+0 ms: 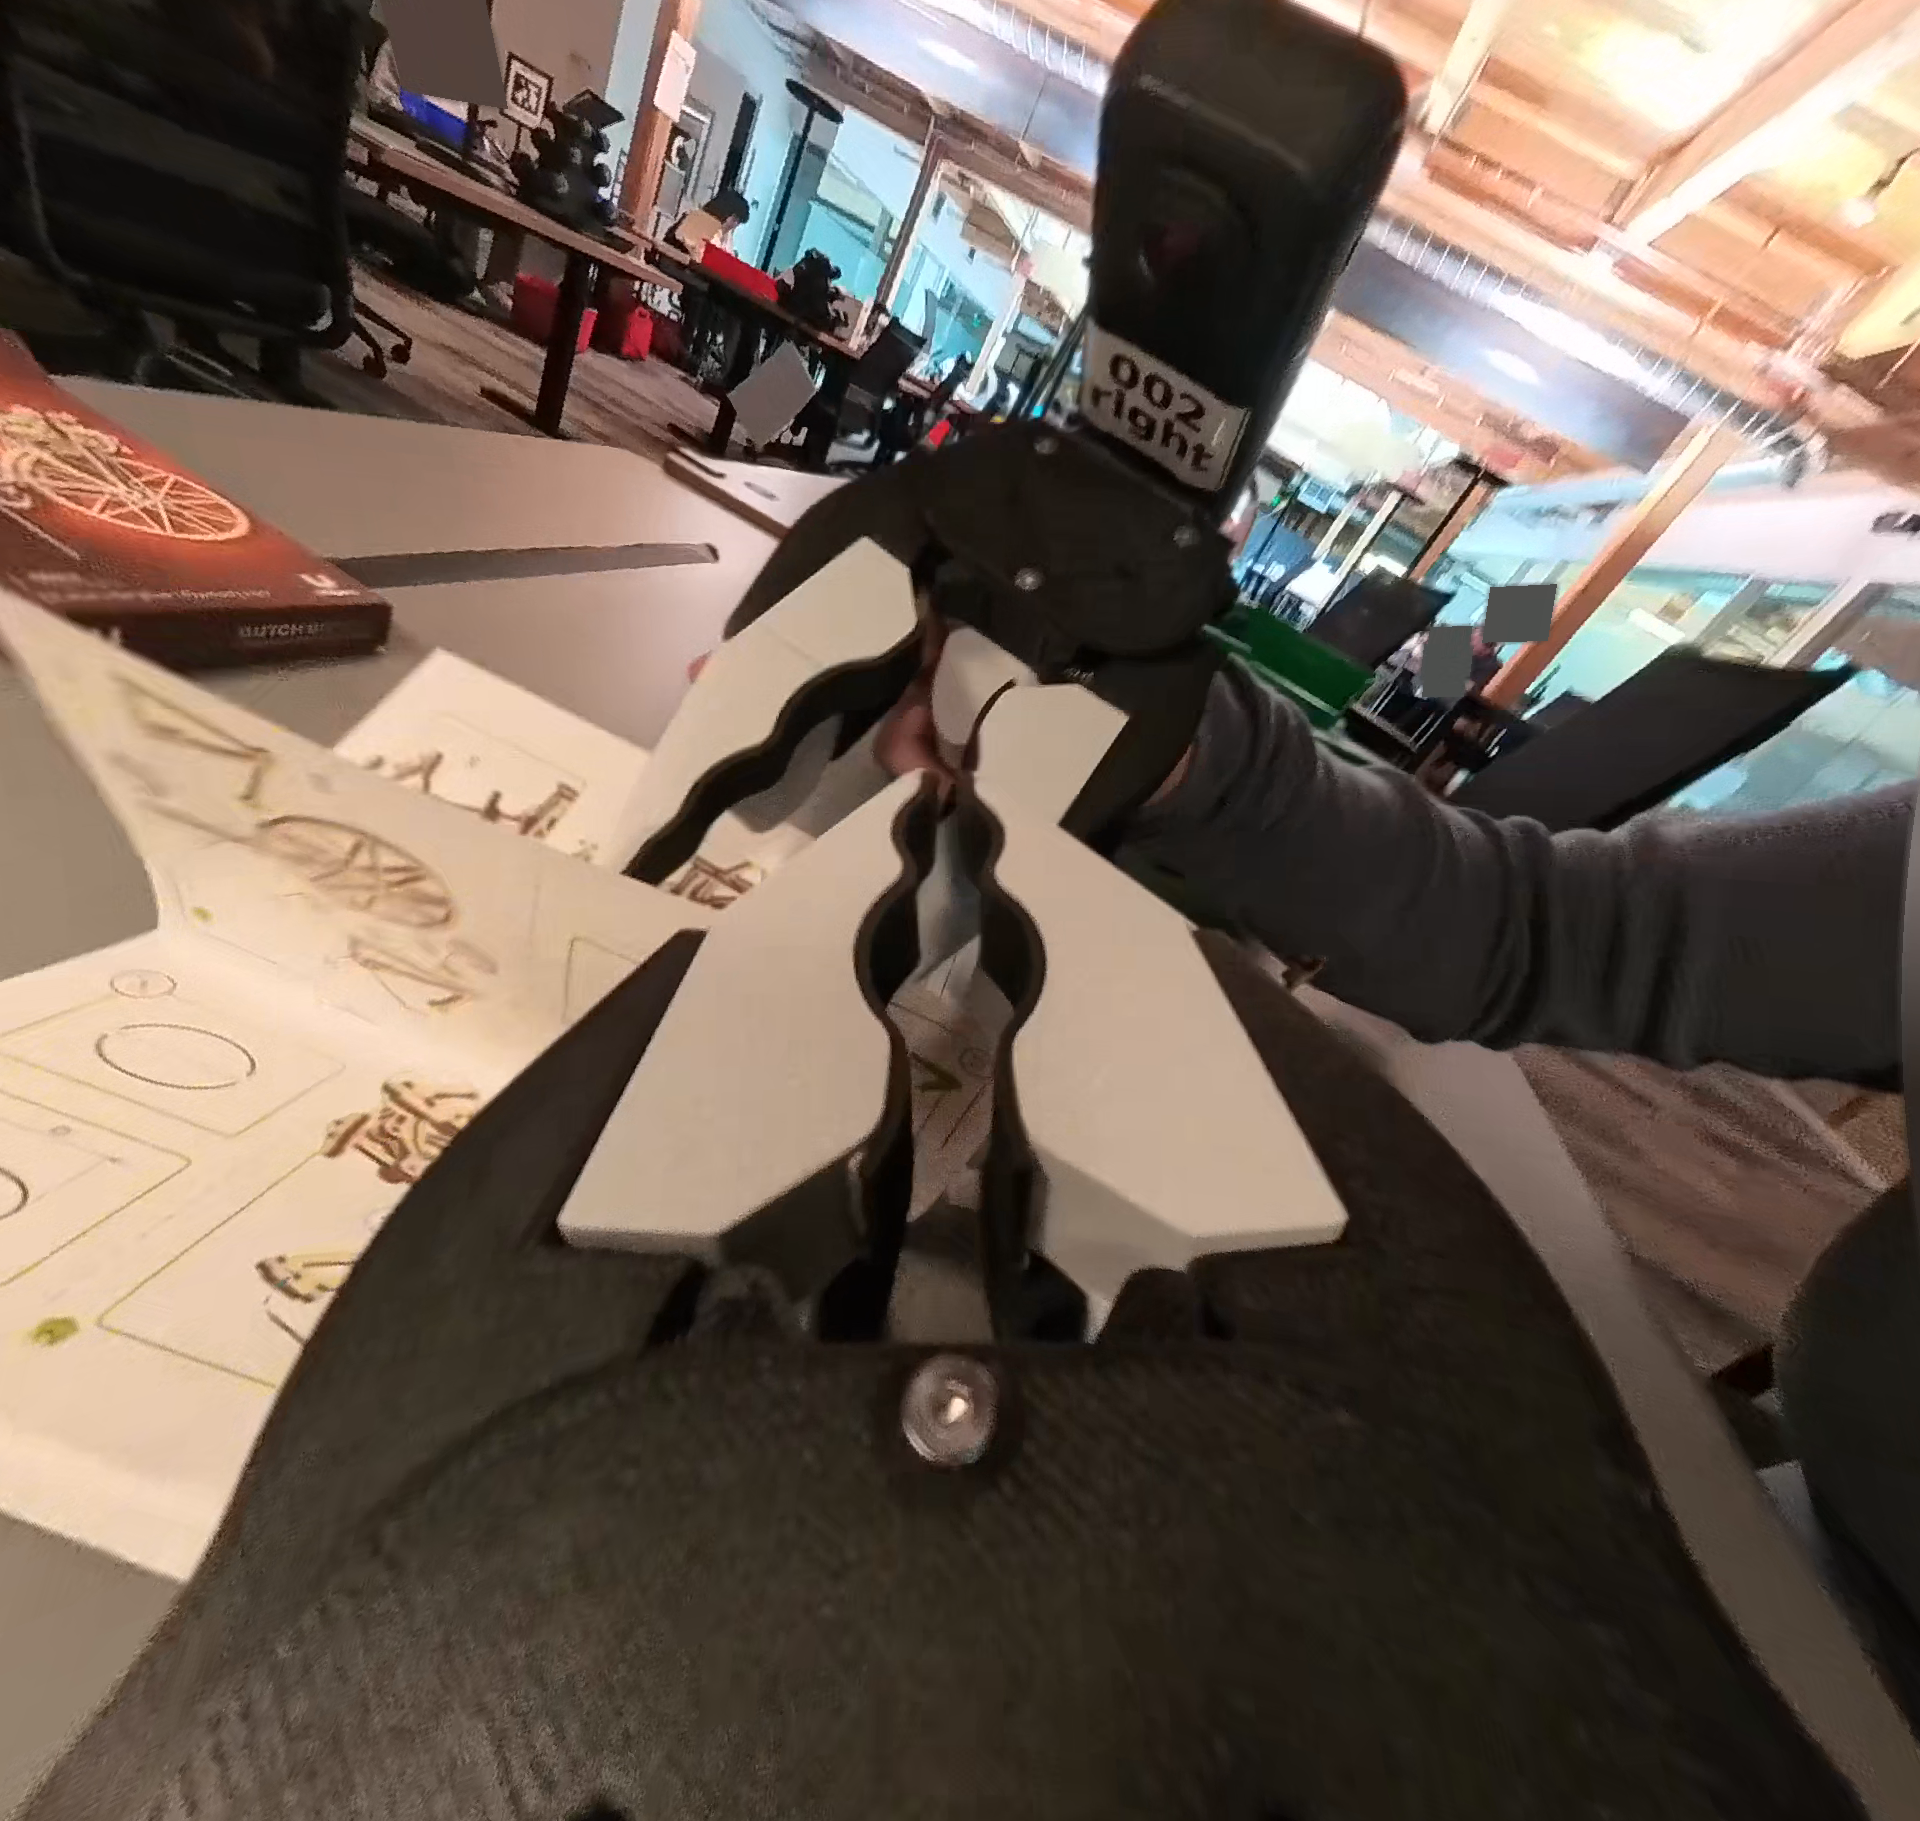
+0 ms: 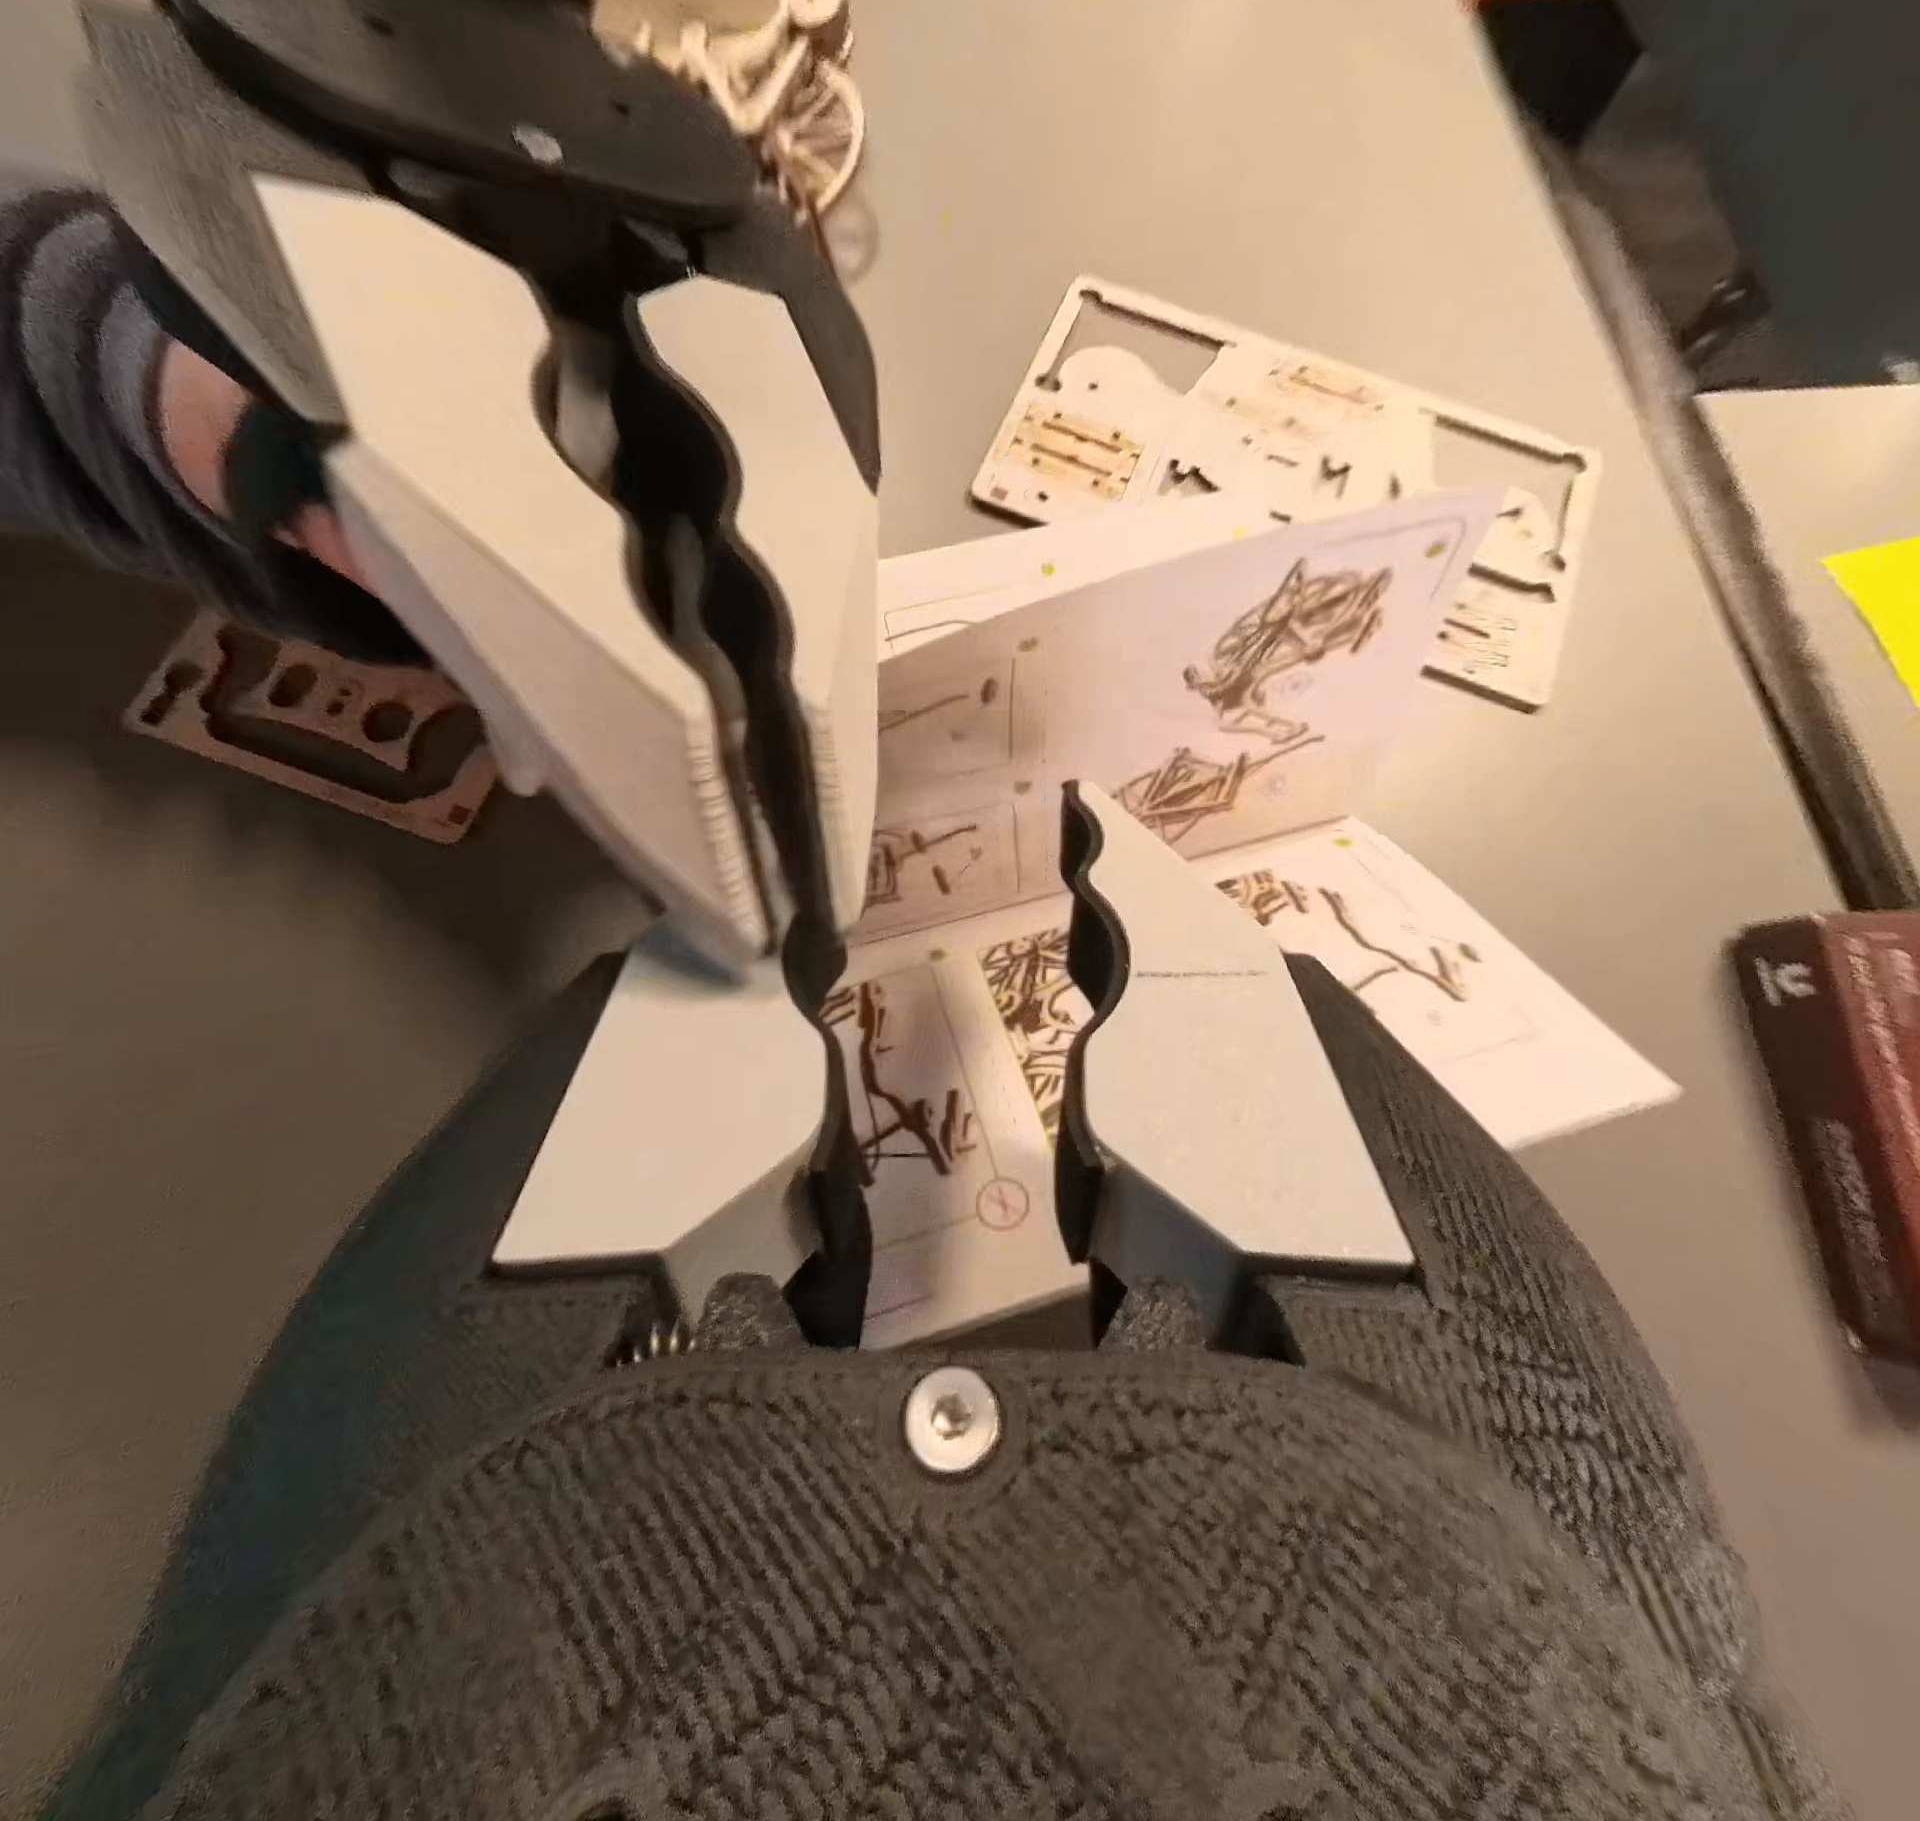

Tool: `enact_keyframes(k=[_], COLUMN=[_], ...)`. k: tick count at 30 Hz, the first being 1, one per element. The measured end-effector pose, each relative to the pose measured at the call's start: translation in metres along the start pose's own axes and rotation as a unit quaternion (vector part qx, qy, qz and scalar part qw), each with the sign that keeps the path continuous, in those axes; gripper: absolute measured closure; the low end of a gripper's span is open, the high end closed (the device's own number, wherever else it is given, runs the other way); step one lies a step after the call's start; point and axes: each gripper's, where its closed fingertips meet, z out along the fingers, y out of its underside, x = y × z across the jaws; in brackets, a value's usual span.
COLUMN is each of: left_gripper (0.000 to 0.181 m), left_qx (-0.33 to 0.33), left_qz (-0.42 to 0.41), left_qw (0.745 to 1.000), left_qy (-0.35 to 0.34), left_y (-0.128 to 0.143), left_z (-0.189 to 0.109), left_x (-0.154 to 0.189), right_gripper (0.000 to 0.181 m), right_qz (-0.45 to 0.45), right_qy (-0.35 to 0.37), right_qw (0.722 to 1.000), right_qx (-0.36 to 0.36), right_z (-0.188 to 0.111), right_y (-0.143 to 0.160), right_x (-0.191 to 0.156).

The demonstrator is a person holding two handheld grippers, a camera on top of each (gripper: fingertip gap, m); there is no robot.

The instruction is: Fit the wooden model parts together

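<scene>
My left gripper (image 1: pixel 935 797) is shut, and I can make out nothing between its tips. In the right wrist view it (image 2: pixel 792 904) comes in from the upper left, tips touching the left fingertip of my right gripper (image 2: pixel 940 872). The right gripper is open and empty, and in the left wrist view it (image 1: pixel 821 784) faces my left one, fingers spread around its tips. A partly built wooden model (image 2: pixel 774 46) stands at the far edge, behind the left gripper. Wooden part sheets lie at the back right (image 2: pixel 1226 421) and at the left (image 2: pixel 312 722). Both grippers hover over the instruction booklet (image 2: pixel 1195 649).
The grey table (image 2: pixel 260 1096) carries the open booklet (image 1: pixel 156 1096) and a dark red box (image 2: pixel 1849 1096), which also shows in the left wrist view (image 1: pixel 156 524). A yellow sheet (image 2: pixel 1881 608) lies at the right edge. A sleeved arm (image 1: pixel 1455 867) reaches in from the right. There is about 7 centimetres between the tips of the two grippers.
</scene>
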Motion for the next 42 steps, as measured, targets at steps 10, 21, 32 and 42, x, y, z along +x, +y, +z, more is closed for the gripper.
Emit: enact_keyframes(k=[10, 21, 32, 42], left_gripper=[0.170, 0.153, 0.135, 0.138], left_qx=[0.062, -0.140, -0.248, -0.306], left_qz=[0.014, 0.022, 0.049, 0.052], left_qw=[0.997, 0.970, 0.963, 0.940], left_qy=[-0.041, -0.198, -0.097, -0.140], left_y=[-0.038, 0.005, 0.056, 0.074], left_z=[-0.038, -0.049, -0.012, -0.016], left_x=[-0.011, -0.056, -0.050, -0.064], right_gripper=[0.128, 0.128, 0.136, 0.135], right_qz=[-0.059, -0.059, 0.057, 0.057], right_qy=[-0.005, 0.052, 0.039, 0.027], right_qw=[0.988, 0.978, 0.995, 0.998], right_qx=[-0.140, -0.192, -0.072, -0.004], right_z=[0.033, -0.007, -0.015, -0.015], right_y=[0.030, 0.062, 0.072, 0.072], right_x=[0.015, 0.044, 0.035, 0.035])
